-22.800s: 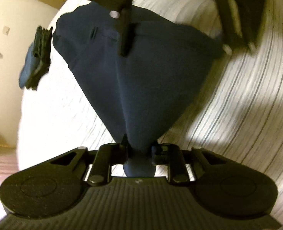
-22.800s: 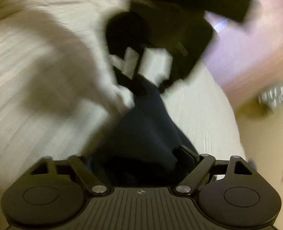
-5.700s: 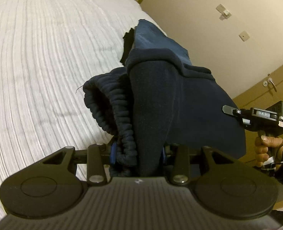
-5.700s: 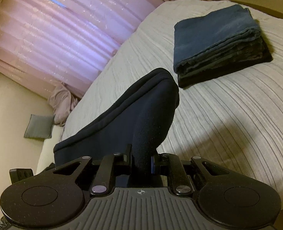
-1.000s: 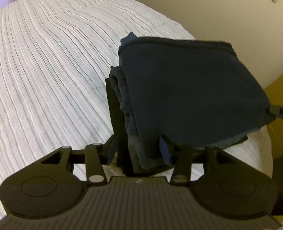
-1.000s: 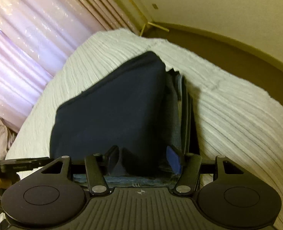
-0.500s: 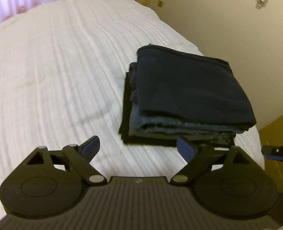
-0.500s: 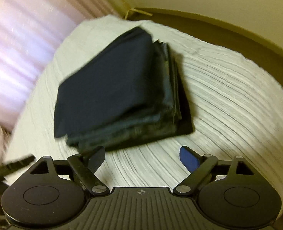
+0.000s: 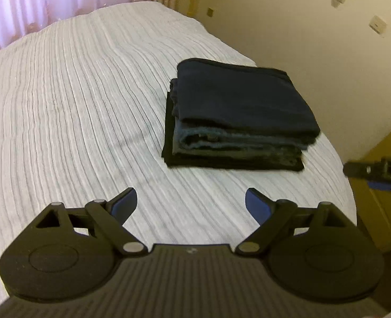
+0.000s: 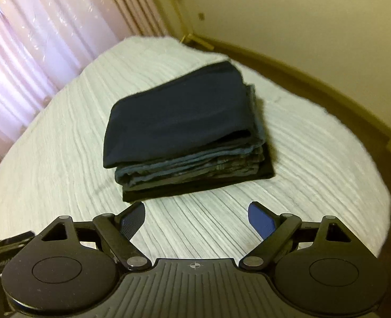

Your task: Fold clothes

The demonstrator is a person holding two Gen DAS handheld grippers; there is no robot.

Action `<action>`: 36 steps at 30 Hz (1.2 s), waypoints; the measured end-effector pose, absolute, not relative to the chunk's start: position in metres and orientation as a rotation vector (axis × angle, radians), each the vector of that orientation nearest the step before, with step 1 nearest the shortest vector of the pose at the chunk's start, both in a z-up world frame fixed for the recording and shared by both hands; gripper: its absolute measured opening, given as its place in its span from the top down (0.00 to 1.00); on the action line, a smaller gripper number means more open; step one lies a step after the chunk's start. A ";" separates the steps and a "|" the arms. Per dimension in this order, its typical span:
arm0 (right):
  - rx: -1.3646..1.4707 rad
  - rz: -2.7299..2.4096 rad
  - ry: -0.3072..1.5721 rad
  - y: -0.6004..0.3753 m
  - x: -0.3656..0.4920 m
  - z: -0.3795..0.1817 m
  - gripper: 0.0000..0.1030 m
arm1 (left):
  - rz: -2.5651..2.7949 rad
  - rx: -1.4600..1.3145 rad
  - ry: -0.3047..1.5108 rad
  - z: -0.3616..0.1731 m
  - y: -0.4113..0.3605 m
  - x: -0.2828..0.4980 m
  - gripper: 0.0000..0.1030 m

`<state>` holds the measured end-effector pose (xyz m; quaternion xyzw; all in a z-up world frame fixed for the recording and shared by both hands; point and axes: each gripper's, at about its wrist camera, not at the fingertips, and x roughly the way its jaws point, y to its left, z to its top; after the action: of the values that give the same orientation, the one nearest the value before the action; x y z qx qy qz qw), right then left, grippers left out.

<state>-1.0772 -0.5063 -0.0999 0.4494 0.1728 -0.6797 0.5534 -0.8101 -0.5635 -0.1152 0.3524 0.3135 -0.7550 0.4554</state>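
Note:
A neat stack of folded dark clothes (image 9: 237, 116) (image 10: 184, 137) lies near the corner of the bed, a navy piece on top, grey-blue layers under it and a black one at the bottom. My left gripper (image 9: 191, 204) hovers open a short way back from the stack, nothing between its blue-padded fingers. In the right wrist view my right gripper (image 10: 196, 218) is open too, just in front of the stack's folded edge and apart from it. The right gripper's body (image 9: 378, 173) shows at the right edge of the left wrist view.
The white ribbed bedspread (image 9: 76, 100) (image 10: 314, 159) stretches left and back. Pink curtains (image 10: 36, 34) hang behind the bed. A cream wall (image 9: 288, 26) and brown floor (image 10: 327, 84) border the bed's corner close to the stack.
Both grippers, closed around the stack's edges a second ago, have let go, opened wide and drawn back. The stack now rests alone on the bed.

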 end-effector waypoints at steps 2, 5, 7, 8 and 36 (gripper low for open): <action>1.016 -1.646 0.400 -0.491 -1.062 -0.091 0.15 | -1.888 0.884 0.743 -0.112 -0.548 -0.803 0.15; 0.967 -1.677 0.389 -0.469 -1.041 -0.082 0.15 | -1.888 0.940 0.699 -0.110 -0.527 -0.797 0.15; 0.969 -1.684 0.392 -0.457 -1.029 -0.081 0.15 | -1.880 0.987 0.651 -0.107 -0.514 -0.796 0.15; 0.979 -1.678 0.396 -0.453 -1.026 -0.082 0.15 | -1.882 0.998 0.635 -0.106 -0.509 -0.797 0.15; 0.864 -1.602 0.477 -0.467 -1.067 -0.083 0.15 | -1.804 0.988 0.642 -0.103 -0.512 -0.863 0.15</action>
<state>-1.0675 -0.4665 -0.0832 0.3711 0.2047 -0.6880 0.5891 -0.8634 -0.5117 -0.1028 0.4039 0.2623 -0.7375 0.4735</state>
